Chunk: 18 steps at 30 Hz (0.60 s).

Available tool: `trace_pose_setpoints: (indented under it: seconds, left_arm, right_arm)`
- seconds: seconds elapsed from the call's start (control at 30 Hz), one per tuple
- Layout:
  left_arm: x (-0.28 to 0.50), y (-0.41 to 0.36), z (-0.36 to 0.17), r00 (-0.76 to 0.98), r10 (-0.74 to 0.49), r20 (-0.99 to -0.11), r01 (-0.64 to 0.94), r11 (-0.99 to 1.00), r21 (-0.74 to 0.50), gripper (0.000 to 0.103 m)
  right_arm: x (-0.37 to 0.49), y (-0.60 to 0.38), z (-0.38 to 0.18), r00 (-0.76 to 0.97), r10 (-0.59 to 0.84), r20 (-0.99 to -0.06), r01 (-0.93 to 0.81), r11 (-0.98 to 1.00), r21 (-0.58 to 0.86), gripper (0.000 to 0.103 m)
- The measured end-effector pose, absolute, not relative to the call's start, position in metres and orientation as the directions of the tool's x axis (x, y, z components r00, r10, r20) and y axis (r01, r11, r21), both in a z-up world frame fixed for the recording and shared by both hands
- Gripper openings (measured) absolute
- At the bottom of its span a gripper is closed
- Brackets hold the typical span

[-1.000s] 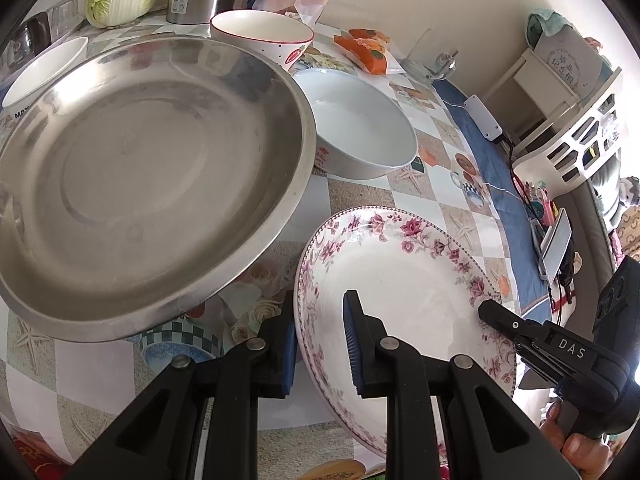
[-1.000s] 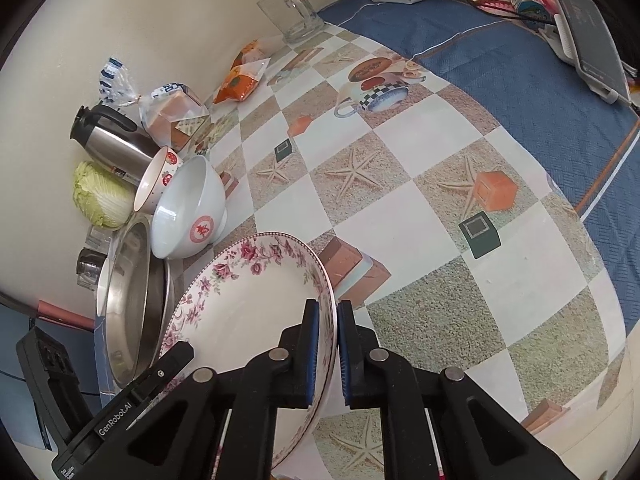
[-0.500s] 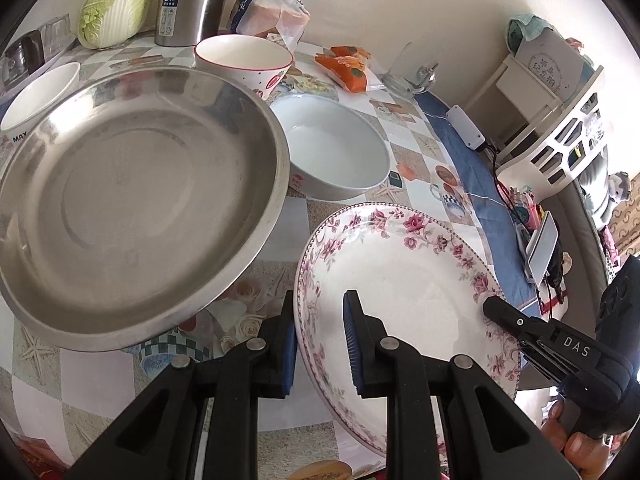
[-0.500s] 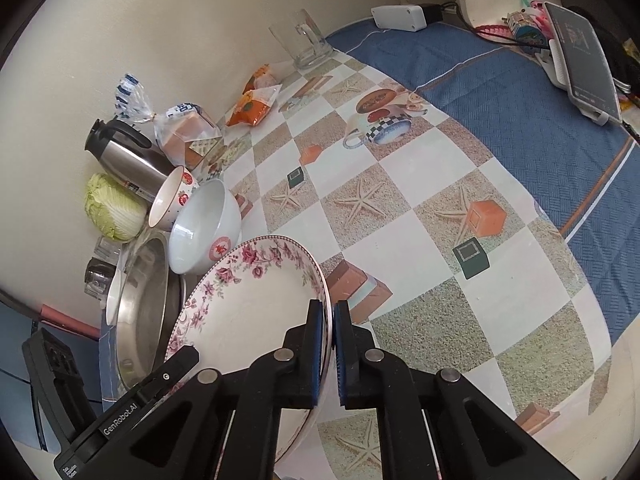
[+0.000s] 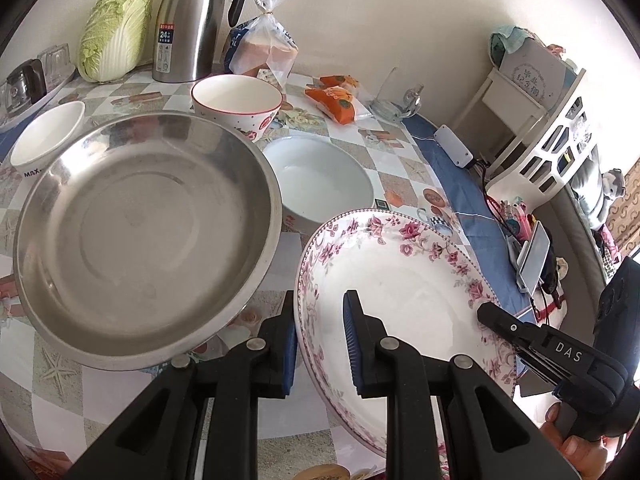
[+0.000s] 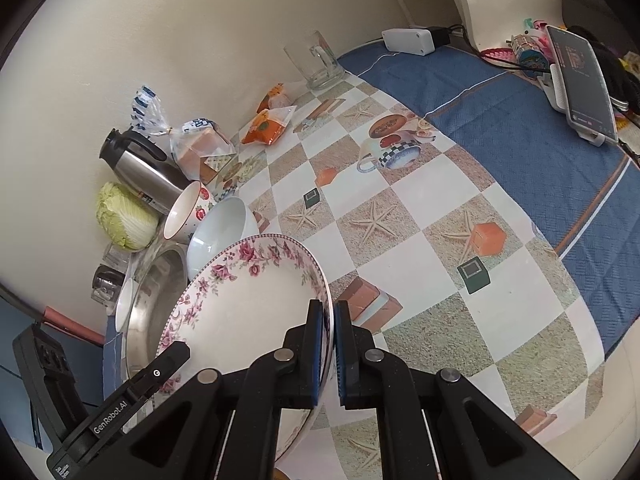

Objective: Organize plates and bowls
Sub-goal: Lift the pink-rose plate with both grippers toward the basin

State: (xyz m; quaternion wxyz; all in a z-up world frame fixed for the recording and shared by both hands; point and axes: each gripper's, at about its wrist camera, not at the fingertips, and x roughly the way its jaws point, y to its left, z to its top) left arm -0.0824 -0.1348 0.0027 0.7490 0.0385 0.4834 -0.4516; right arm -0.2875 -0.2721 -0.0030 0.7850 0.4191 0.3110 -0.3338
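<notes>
A pink-flowered plate [image 5: 404,280] is held off the table by both grippers. My left gripper [image 5: 320,344] is shut on its left rim. My right gripper [image 6: 329,354] is shut on the opposite rim of the plate [image 6: 248,304], and shows at the right of the left wrist view [image 5: 520,336]. A big steel basin [image 5: 148,232] sits to the left. A white bowl [image 5: 324,180] sits behind the plate. A red-rimmed bowl [image 5: 236,104] stands further back. A small white bowl [image 5: 48,136] is at far left.
A steel thermos [image 5: 192,24], cabbage [image 5: 116,32], bagged bread [image 5: 264,44], orange snack packs [image 5: 336,96] and a glass mug [image 6: 316,60] line the wall. Glass cups [image 5: 24,76] stand far left. A phone [image 6: 580,80] leans on the blue cloth at right.
Both grippers have lifted the flowered plate higher and drawn it back from the basin; the table and wall items now appear farther away.
</notes>
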Motion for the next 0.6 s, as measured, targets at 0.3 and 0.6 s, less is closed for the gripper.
trace_pose_setpoints:
  seconds: [0.3, 0.6]
  left_arm:
    - [-0.064, -0.119, 0.013, 0.155, -0.662, -0.734, 0.689, 0.605, -0.400, 0.022]
    - [-0.033, -0.094, 0.017, 0.174, -0.677, -0.716, 0.622, 0.639, -0.453, 0.022]
  right_arm:
    - [-0.270, -0.261, 0.008, 0.599, -0.269, -0.754, 0.767, 0.465, 0.443, 0.007]
    - [-0.235, -0.247, 0.021, 0.608, -0.258, -0.751, 0.741, 0.522, 0.421, 0.007]
